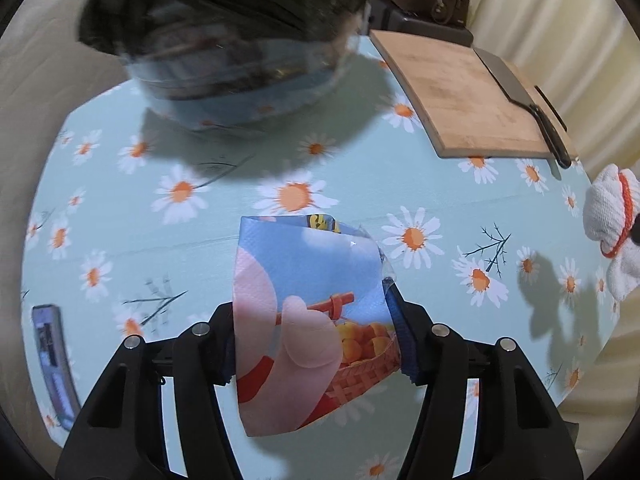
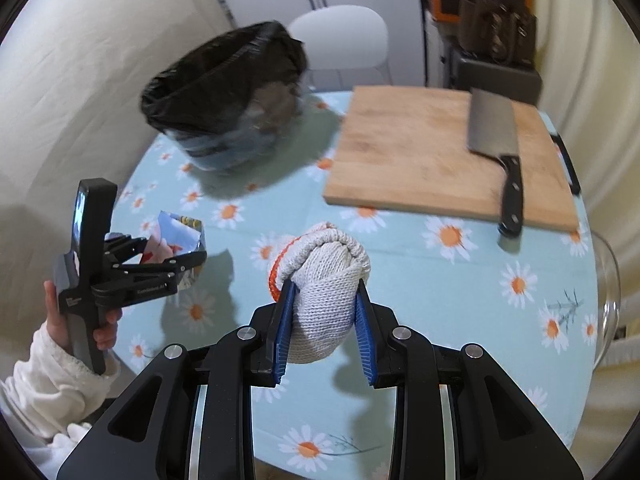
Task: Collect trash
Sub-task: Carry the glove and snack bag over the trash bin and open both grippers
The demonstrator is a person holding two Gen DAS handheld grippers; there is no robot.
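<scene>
My left gripper (image 1: 310,308) is shut on a colourful printed wrapper (image 1: 308,320) and holds it above the table; it also shows in the right wrist view (image 2: 180,236). My right gripper (image 2: 324,300) is shut on a rolled white knit glove (image 2: 324,280) with an orange cuff; the glove shows at the right edge of the left wrist view (image 1: 612,224). A small bin with a black bag liner (image 2: 228,96) stands at the far left of the table, close ahead in the left wrist view (image 1: 232,40).
A wooden cutting board (image 2: 444,152) with a cleaver (image 2: 496,140) lies at the far right on the daisy-print tablecloth (image 2: 440,300). A white chair (image 2: 344,40) stands behind the table. A phone (image 1: 54,360) lies at the left table edge.
</scene>
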